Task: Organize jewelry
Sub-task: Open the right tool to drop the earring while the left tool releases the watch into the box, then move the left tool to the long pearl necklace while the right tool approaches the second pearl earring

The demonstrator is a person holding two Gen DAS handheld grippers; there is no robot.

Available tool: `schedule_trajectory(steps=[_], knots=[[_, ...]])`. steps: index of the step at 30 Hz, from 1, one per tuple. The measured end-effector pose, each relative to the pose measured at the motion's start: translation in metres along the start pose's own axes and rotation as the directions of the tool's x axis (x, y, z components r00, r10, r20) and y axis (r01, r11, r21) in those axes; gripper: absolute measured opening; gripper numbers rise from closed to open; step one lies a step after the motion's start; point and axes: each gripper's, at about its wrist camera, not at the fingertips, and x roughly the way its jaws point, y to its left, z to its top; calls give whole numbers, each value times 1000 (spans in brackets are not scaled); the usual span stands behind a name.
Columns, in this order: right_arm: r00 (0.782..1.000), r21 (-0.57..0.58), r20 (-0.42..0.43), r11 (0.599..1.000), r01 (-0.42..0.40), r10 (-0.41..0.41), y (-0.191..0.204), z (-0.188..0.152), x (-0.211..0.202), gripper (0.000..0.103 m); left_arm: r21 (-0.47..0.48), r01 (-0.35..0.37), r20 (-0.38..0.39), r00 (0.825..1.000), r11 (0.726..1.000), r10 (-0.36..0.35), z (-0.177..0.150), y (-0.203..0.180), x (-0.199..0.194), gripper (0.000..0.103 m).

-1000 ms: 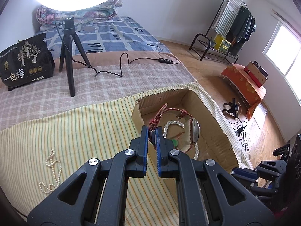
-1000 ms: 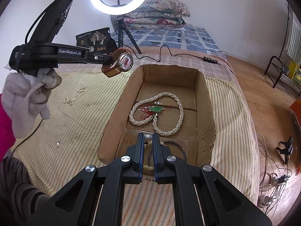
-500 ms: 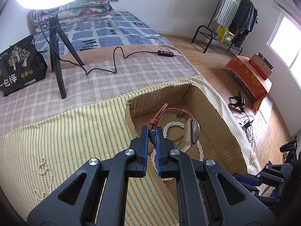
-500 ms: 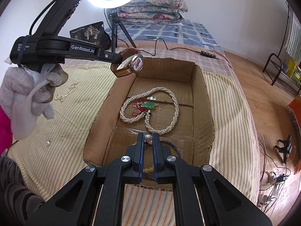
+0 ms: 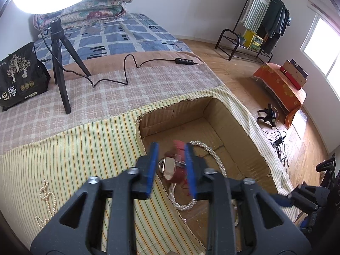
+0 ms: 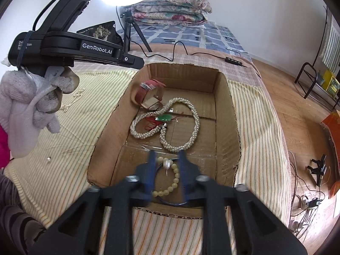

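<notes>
A red-strapped watch (image 6: 149,94) lies in the far left corner of the cardboard box (image 6: 223,97), beside a long pearl necklace (image 6: 187,125) and a green pendant (image 6: 164,118). In the left wrist view the watch (image 5: 174,166) shows between my open left gripper's (image 5: 171,167) jaws, below them. My right gripper (image 6: 166,175) is open above a bead bracelet (image 6: 172,180) and a dark bangle (image 6: 161,197) at the box's near end. The left gripper's body (image 6: 70,46) hangs over the box's left side.
A loose pearl strand (image 5: 46,201) lies on the striped cloth left of the box. A ring light tripod (image 5: 60,68), its cable (image 5: 127,63) and a black bag (image 5: 19,78) stand behind. A single pearl (image 6: 49,159) lies on the cloth.
Both grippers have opened. The watch has left my left gripper and dropped into the box. The bracelet has left my right gripper and lies at the box's near end.
</notes>
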Motion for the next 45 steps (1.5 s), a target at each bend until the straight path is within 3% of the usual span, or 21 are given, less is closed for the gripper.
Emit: schedule_trajectory(steps=[2, 6, 21, 30, 38, 41, 45], knots=[[1000, 1, 19, 1000, 22, -22, 0, 0, -3, 61, 3, -5, 14, 1000, 1000, 5, 1, -1, -3, 46], [999, 14, 31, 999, 40, -40, -1, 1, -7, 65, 8, -8, 17, 1000, 1000, 8, 3, -2, -6, 46], [997, 29, 43, 998, 63, -64, 4, 6, -23, 69, -2, -18, 41, 999, 1000, 18, 3, 5, -32, 46], [992, 17, 96, 996, 82, -83, 19, 9, -49, 69, -26, -53, 117, 992, 998, 56, 3, 24, -90, 46], [979, -3, 175, 994, 106, -104, 36, 9, -77, 69, -40, -143, 220, 964, 989, 148, -13, 54, -179, 46], [976, -34, 195, 994, 106, -97, 45, 8, -85, 69, -55, -179, 261, 947, 982, 187, -25, 68, -219, 46], [975, -60, 214, 995, 80, -65, 56, 8, -91, 69, -69, -258, 315, 911, 964, 266, -47, 82, -272, 46]])
